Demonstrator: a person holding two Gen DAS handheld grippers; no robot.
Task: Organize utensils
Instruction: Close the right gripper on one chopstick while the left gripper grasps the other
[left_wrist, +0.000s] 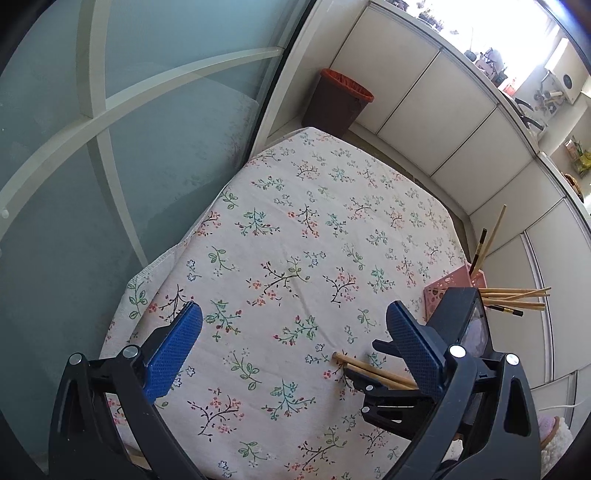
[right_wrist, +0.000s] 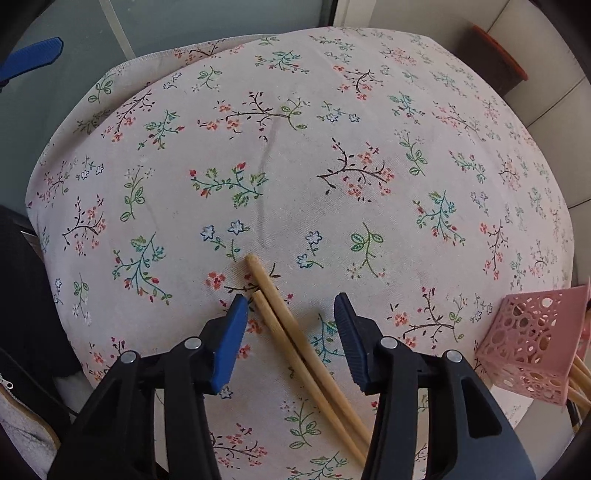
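Two wooden chopsticks (right_wrist: 291, 332) lie side by side on the floral tablecloth (right_wrist: 295, 166), running between the open fingers of my right gripper (right_wrist: 291, 306), which hovers just over them and touches nothing. They also show in the left wrist view (left_wrist: 369, 371), partly behind the right gripper. A pink perforated holder (right_wrist: 532, 350) stands at the right edge, holding several chopsticks (left_wrist: 517, 297) that lean out. My left gripper (left_wrist: 295, 321) is open and empty above the cloth.
A brown waste bin with an orange liner (left_wrist: 338, 99) stands on the floor beyond the table's far corner. White cabinets (left_wrist: 443, 122) run along the right. A frosted glass door (left_wrist: 110, 147) is on the left.
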